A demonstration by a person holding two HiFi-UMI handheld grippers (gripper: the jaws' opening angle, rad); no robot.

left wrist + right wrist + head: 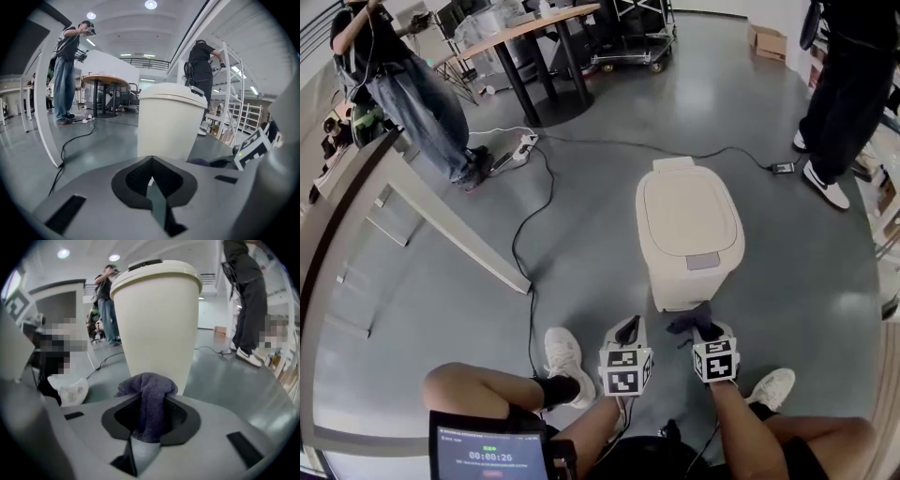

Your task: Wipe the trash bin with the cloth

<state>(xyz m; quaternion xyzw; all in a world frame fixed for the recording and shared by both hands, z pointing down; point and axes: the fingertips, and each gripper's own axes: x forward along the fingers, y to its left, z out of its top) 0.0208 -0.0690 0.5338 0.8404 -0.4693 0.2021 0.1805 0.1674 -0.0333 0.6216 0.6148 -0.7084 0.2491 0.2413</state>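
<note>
Pinching cloth (149,399), R hand-held gripper (705,334) by bin (689,225) front edge; L hand-held gripper (151,182) closed

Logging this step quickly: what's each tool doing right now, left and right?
Left tool: closed, holding nothing.
Right tool: closed on the cloth.

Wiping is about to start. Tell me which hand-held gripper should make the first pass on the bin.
Right. The right hand-held gripper is shut on the cloth, directly facing the trash bin wall. The left hand-held gripper is shut with nothing between its jaws.
</note>
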